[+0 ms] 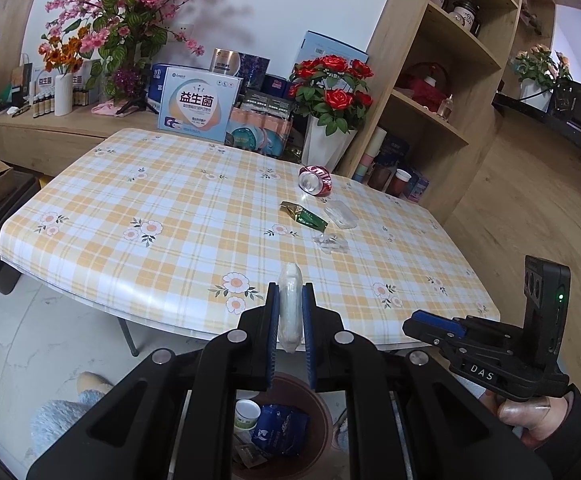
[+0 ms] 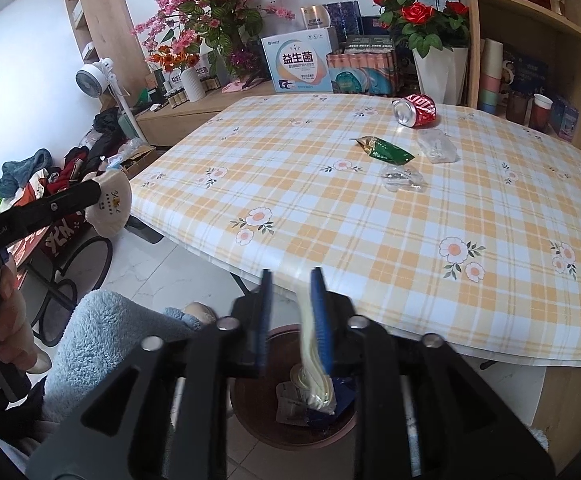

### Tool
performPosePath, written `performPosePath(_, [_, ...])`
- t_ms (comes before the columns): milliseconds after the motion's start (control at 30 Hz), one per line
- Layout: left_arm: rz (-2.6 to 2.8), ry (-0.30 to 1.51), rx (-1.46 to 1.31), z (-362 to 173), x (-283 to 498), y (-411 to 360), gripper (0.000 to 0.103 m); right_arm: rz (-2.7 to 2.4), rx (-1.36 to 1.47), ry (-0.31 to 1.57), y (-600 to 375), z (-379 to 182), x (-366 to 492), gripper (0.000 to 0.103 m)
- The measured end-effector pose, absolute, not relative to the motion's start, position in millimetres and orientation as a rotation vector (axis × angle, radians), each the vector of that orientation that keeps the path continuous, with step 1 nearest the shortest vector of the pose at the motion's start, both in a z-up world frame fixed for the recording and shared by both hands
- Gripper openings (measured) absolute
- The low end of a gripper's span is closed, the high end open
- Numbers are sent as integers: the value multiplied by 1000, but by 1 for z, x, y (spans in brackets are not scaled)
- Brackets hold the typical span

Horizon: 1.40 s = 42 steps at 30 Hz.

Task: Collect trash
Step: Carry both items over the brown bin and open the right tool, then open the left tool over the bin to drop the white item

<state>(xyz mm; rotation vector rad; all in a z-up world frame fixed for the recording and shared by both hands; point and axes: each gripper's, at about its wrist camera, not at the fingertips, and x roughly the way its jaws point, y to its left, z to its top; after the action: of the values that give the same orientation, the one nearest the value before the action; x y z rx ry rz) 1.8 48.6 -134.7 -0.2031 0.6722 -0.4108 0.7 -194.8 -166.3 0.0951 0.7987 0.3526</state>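
Trash collection at a checked table (image 1: 170, 220). From the left wrist view, the left gripper (image 1: 290, 308) is clamped on a pale wrapped packet (image 1: 289, 312), held above a brown bin (image 1: 314, 400) on the floor that already holds a cup and a blue bag. A clean drop likely calls for centring the packet over the bin's mouth before the fingers part. On the table lie a red can (image 1: 315, 179), a green wrapper (image 1: 304, 216) and two clear plastic scraps (image 1: 330, 243), well apart from the near edge.

From the right wrist view, the right gripper (image 2: 292, 312) stands parted, a pale wrapper (image 2: 312, 360) blurred against its right finger above the bin (image 2: 250, 412); it looks to be falling, though whether it has left the pad cannot be told. The table edge overhangs close beside the bin, and the person's fleece-clad leg (image 2: 102, 344) sits just left of it, both likely to crowd the next reach.
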Motion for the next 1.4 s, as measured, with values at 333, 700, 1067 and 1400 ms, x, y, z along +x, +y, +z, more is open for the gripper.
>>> performPosePath(333, [-429,686,-192,-138,4,41,12,205,50,667,-220,-135,12,95])
performPosePath(700, [-461,716,-141,-143,8,21,12,147,41,636,-242,-127,23,97])
performPosePath(1067, [-494,772,-104,-159,12,3,12,100,49,594,-257,-121,21,97])
performPosePath(1400, [-552,821,-63,-171,13,-16,30,96,84,591,-266,-119,15,97])
